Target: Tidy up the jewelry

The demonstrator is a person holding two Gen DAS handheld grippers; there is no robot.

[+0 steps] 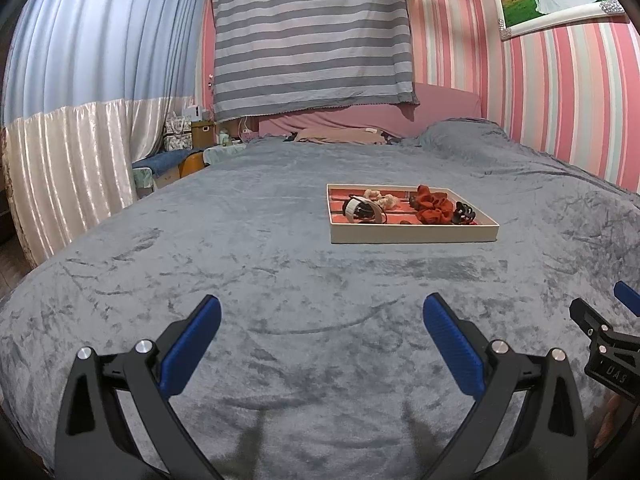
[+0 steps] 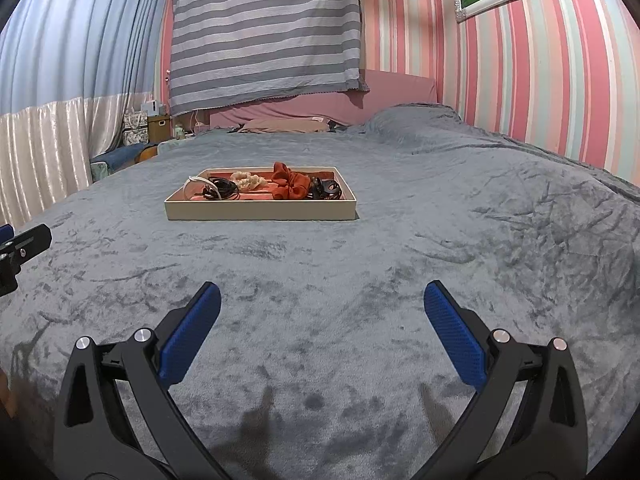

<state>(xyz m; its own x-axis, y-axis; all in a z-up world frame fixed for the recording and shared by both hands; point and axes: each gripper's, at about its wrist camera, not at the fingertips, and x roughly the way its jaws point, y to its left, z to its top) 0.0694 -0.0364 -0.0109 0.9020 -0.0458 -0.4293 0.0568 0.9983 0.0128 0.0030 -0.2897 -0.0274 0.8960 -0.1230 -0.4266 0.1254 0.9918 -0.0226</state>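
A shallow cream tray with a coral lining sits on the grey bed. Inside lie a rust-red scrunchie, a beige scrunchie, a white headband with black hair ties and a black claw clip. My left gripper is open and empty, well short of the tray. Likewise my right gripper stands open with nothing between its blue pads, the tray ahead to its left.
The grey velvet bedspread spreads all around the tray. Pillows lie at the headboard. A striped cloth hangs behind. Curtains and a cluttered side table stand at the left. The right gripper's tip shows at the left view's edge.
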